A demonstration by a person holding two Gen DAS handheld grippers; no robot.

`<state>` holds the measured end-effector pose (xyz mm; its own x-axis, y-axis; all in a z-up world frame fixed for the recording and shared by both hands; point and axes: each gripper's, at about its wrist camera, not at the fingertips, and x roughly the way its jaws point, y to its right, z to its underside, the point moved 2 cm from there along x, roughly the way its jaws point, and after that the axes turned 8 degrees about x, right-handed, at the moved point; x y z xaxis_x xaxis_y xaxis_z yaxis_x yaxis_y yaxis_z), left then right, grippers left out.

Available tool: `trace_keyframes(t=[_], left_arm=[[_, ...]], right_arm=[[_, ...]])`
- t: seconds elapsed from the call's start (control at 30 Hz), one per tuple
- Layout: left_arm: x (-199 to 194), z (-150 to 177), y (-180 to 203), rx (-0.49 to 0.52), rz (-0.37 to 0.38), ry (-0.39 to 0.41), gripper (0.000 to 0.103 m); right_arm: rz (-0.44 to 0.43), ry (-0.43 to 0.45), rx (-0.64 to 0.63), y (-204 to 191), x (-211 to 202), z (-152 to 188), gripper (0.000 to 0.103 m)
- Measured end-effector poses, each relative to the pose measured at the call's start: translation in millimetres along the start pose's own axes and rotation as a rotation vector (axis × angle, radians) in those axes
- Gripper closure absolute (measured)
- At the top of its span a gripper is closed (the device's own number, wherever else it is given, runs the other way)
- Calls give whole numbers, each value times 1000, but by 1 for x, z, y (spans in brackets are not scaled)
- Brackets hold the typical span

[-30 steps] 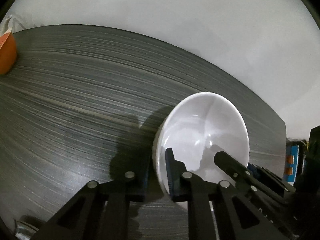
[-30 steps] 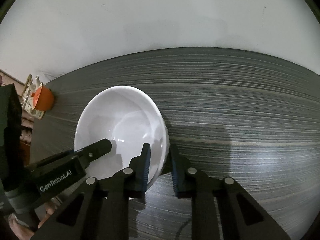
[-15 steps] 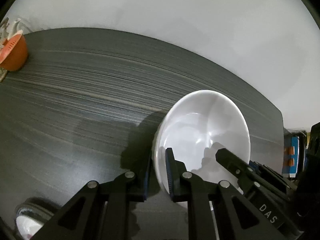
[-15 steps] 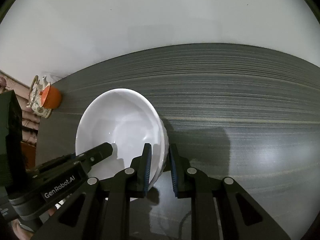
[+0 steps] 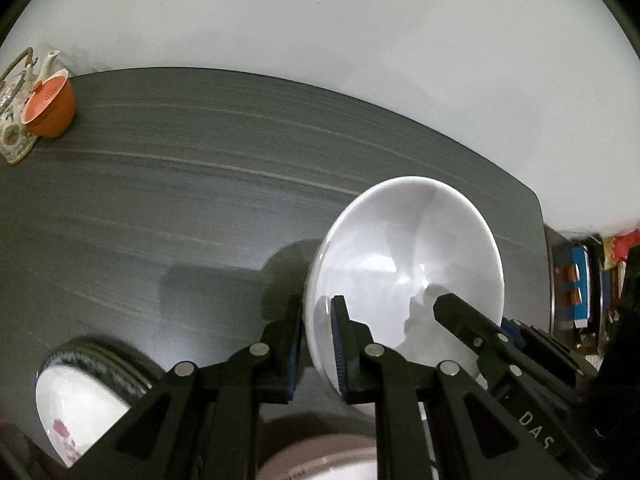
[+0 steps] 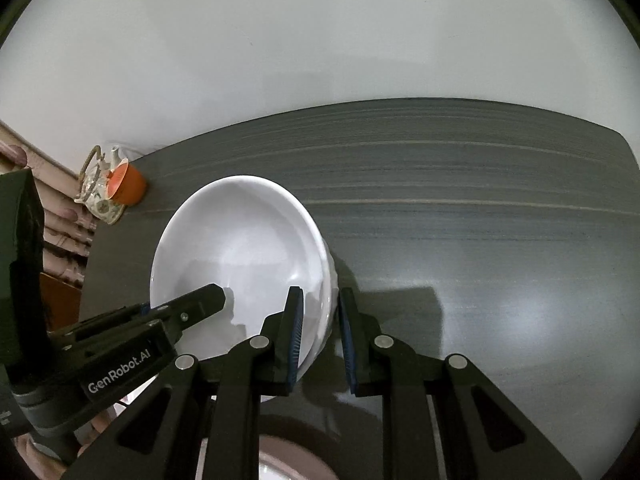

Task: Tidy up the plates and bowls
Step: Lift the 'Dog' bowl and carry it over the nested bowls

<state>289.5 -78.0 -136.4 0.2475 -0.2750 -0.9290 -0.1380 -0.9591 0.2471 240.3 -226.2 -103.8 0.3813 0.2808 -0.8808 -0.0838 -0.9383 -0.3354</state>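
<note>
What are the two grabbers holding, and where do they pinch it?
Both hold the white bowl by its rim: the left gripper and the right gripper pinch opposite sides.

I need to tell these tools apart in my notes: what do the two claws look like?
Both claws are matte black angular frames with silver rivets and ribbed blue pads. The left claw carries white "GenRobot.AI" lettering; the right claw shows white "DAS". No cables visible.

Both wrist views now sit higher above the dark table (image 5: 168, 208), and the white bowl (image 5: 404, 264) rides up with them. At the table's far corner the orange cup (image 5: 50, 110) and patterned teapot (image 5: 16, 120) come fully into sight. Near the table's front edge, a green-rimmed bowl (image 5: 76, 396) and what seems a brownish plate (image 5: 316, 458) appear.
</note>
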Motion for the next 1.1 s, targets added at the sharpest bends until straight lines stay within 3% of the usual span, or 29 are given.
trace_keyframes(t=[0.8,1.1], left_arm=[[-62,90,26,51,30,1,89],[-94,131,9,53,37,21,89]], right_arm=[[7,36,22,-8,-78,102,85],[0,51,39,-19,-90,131,85]])
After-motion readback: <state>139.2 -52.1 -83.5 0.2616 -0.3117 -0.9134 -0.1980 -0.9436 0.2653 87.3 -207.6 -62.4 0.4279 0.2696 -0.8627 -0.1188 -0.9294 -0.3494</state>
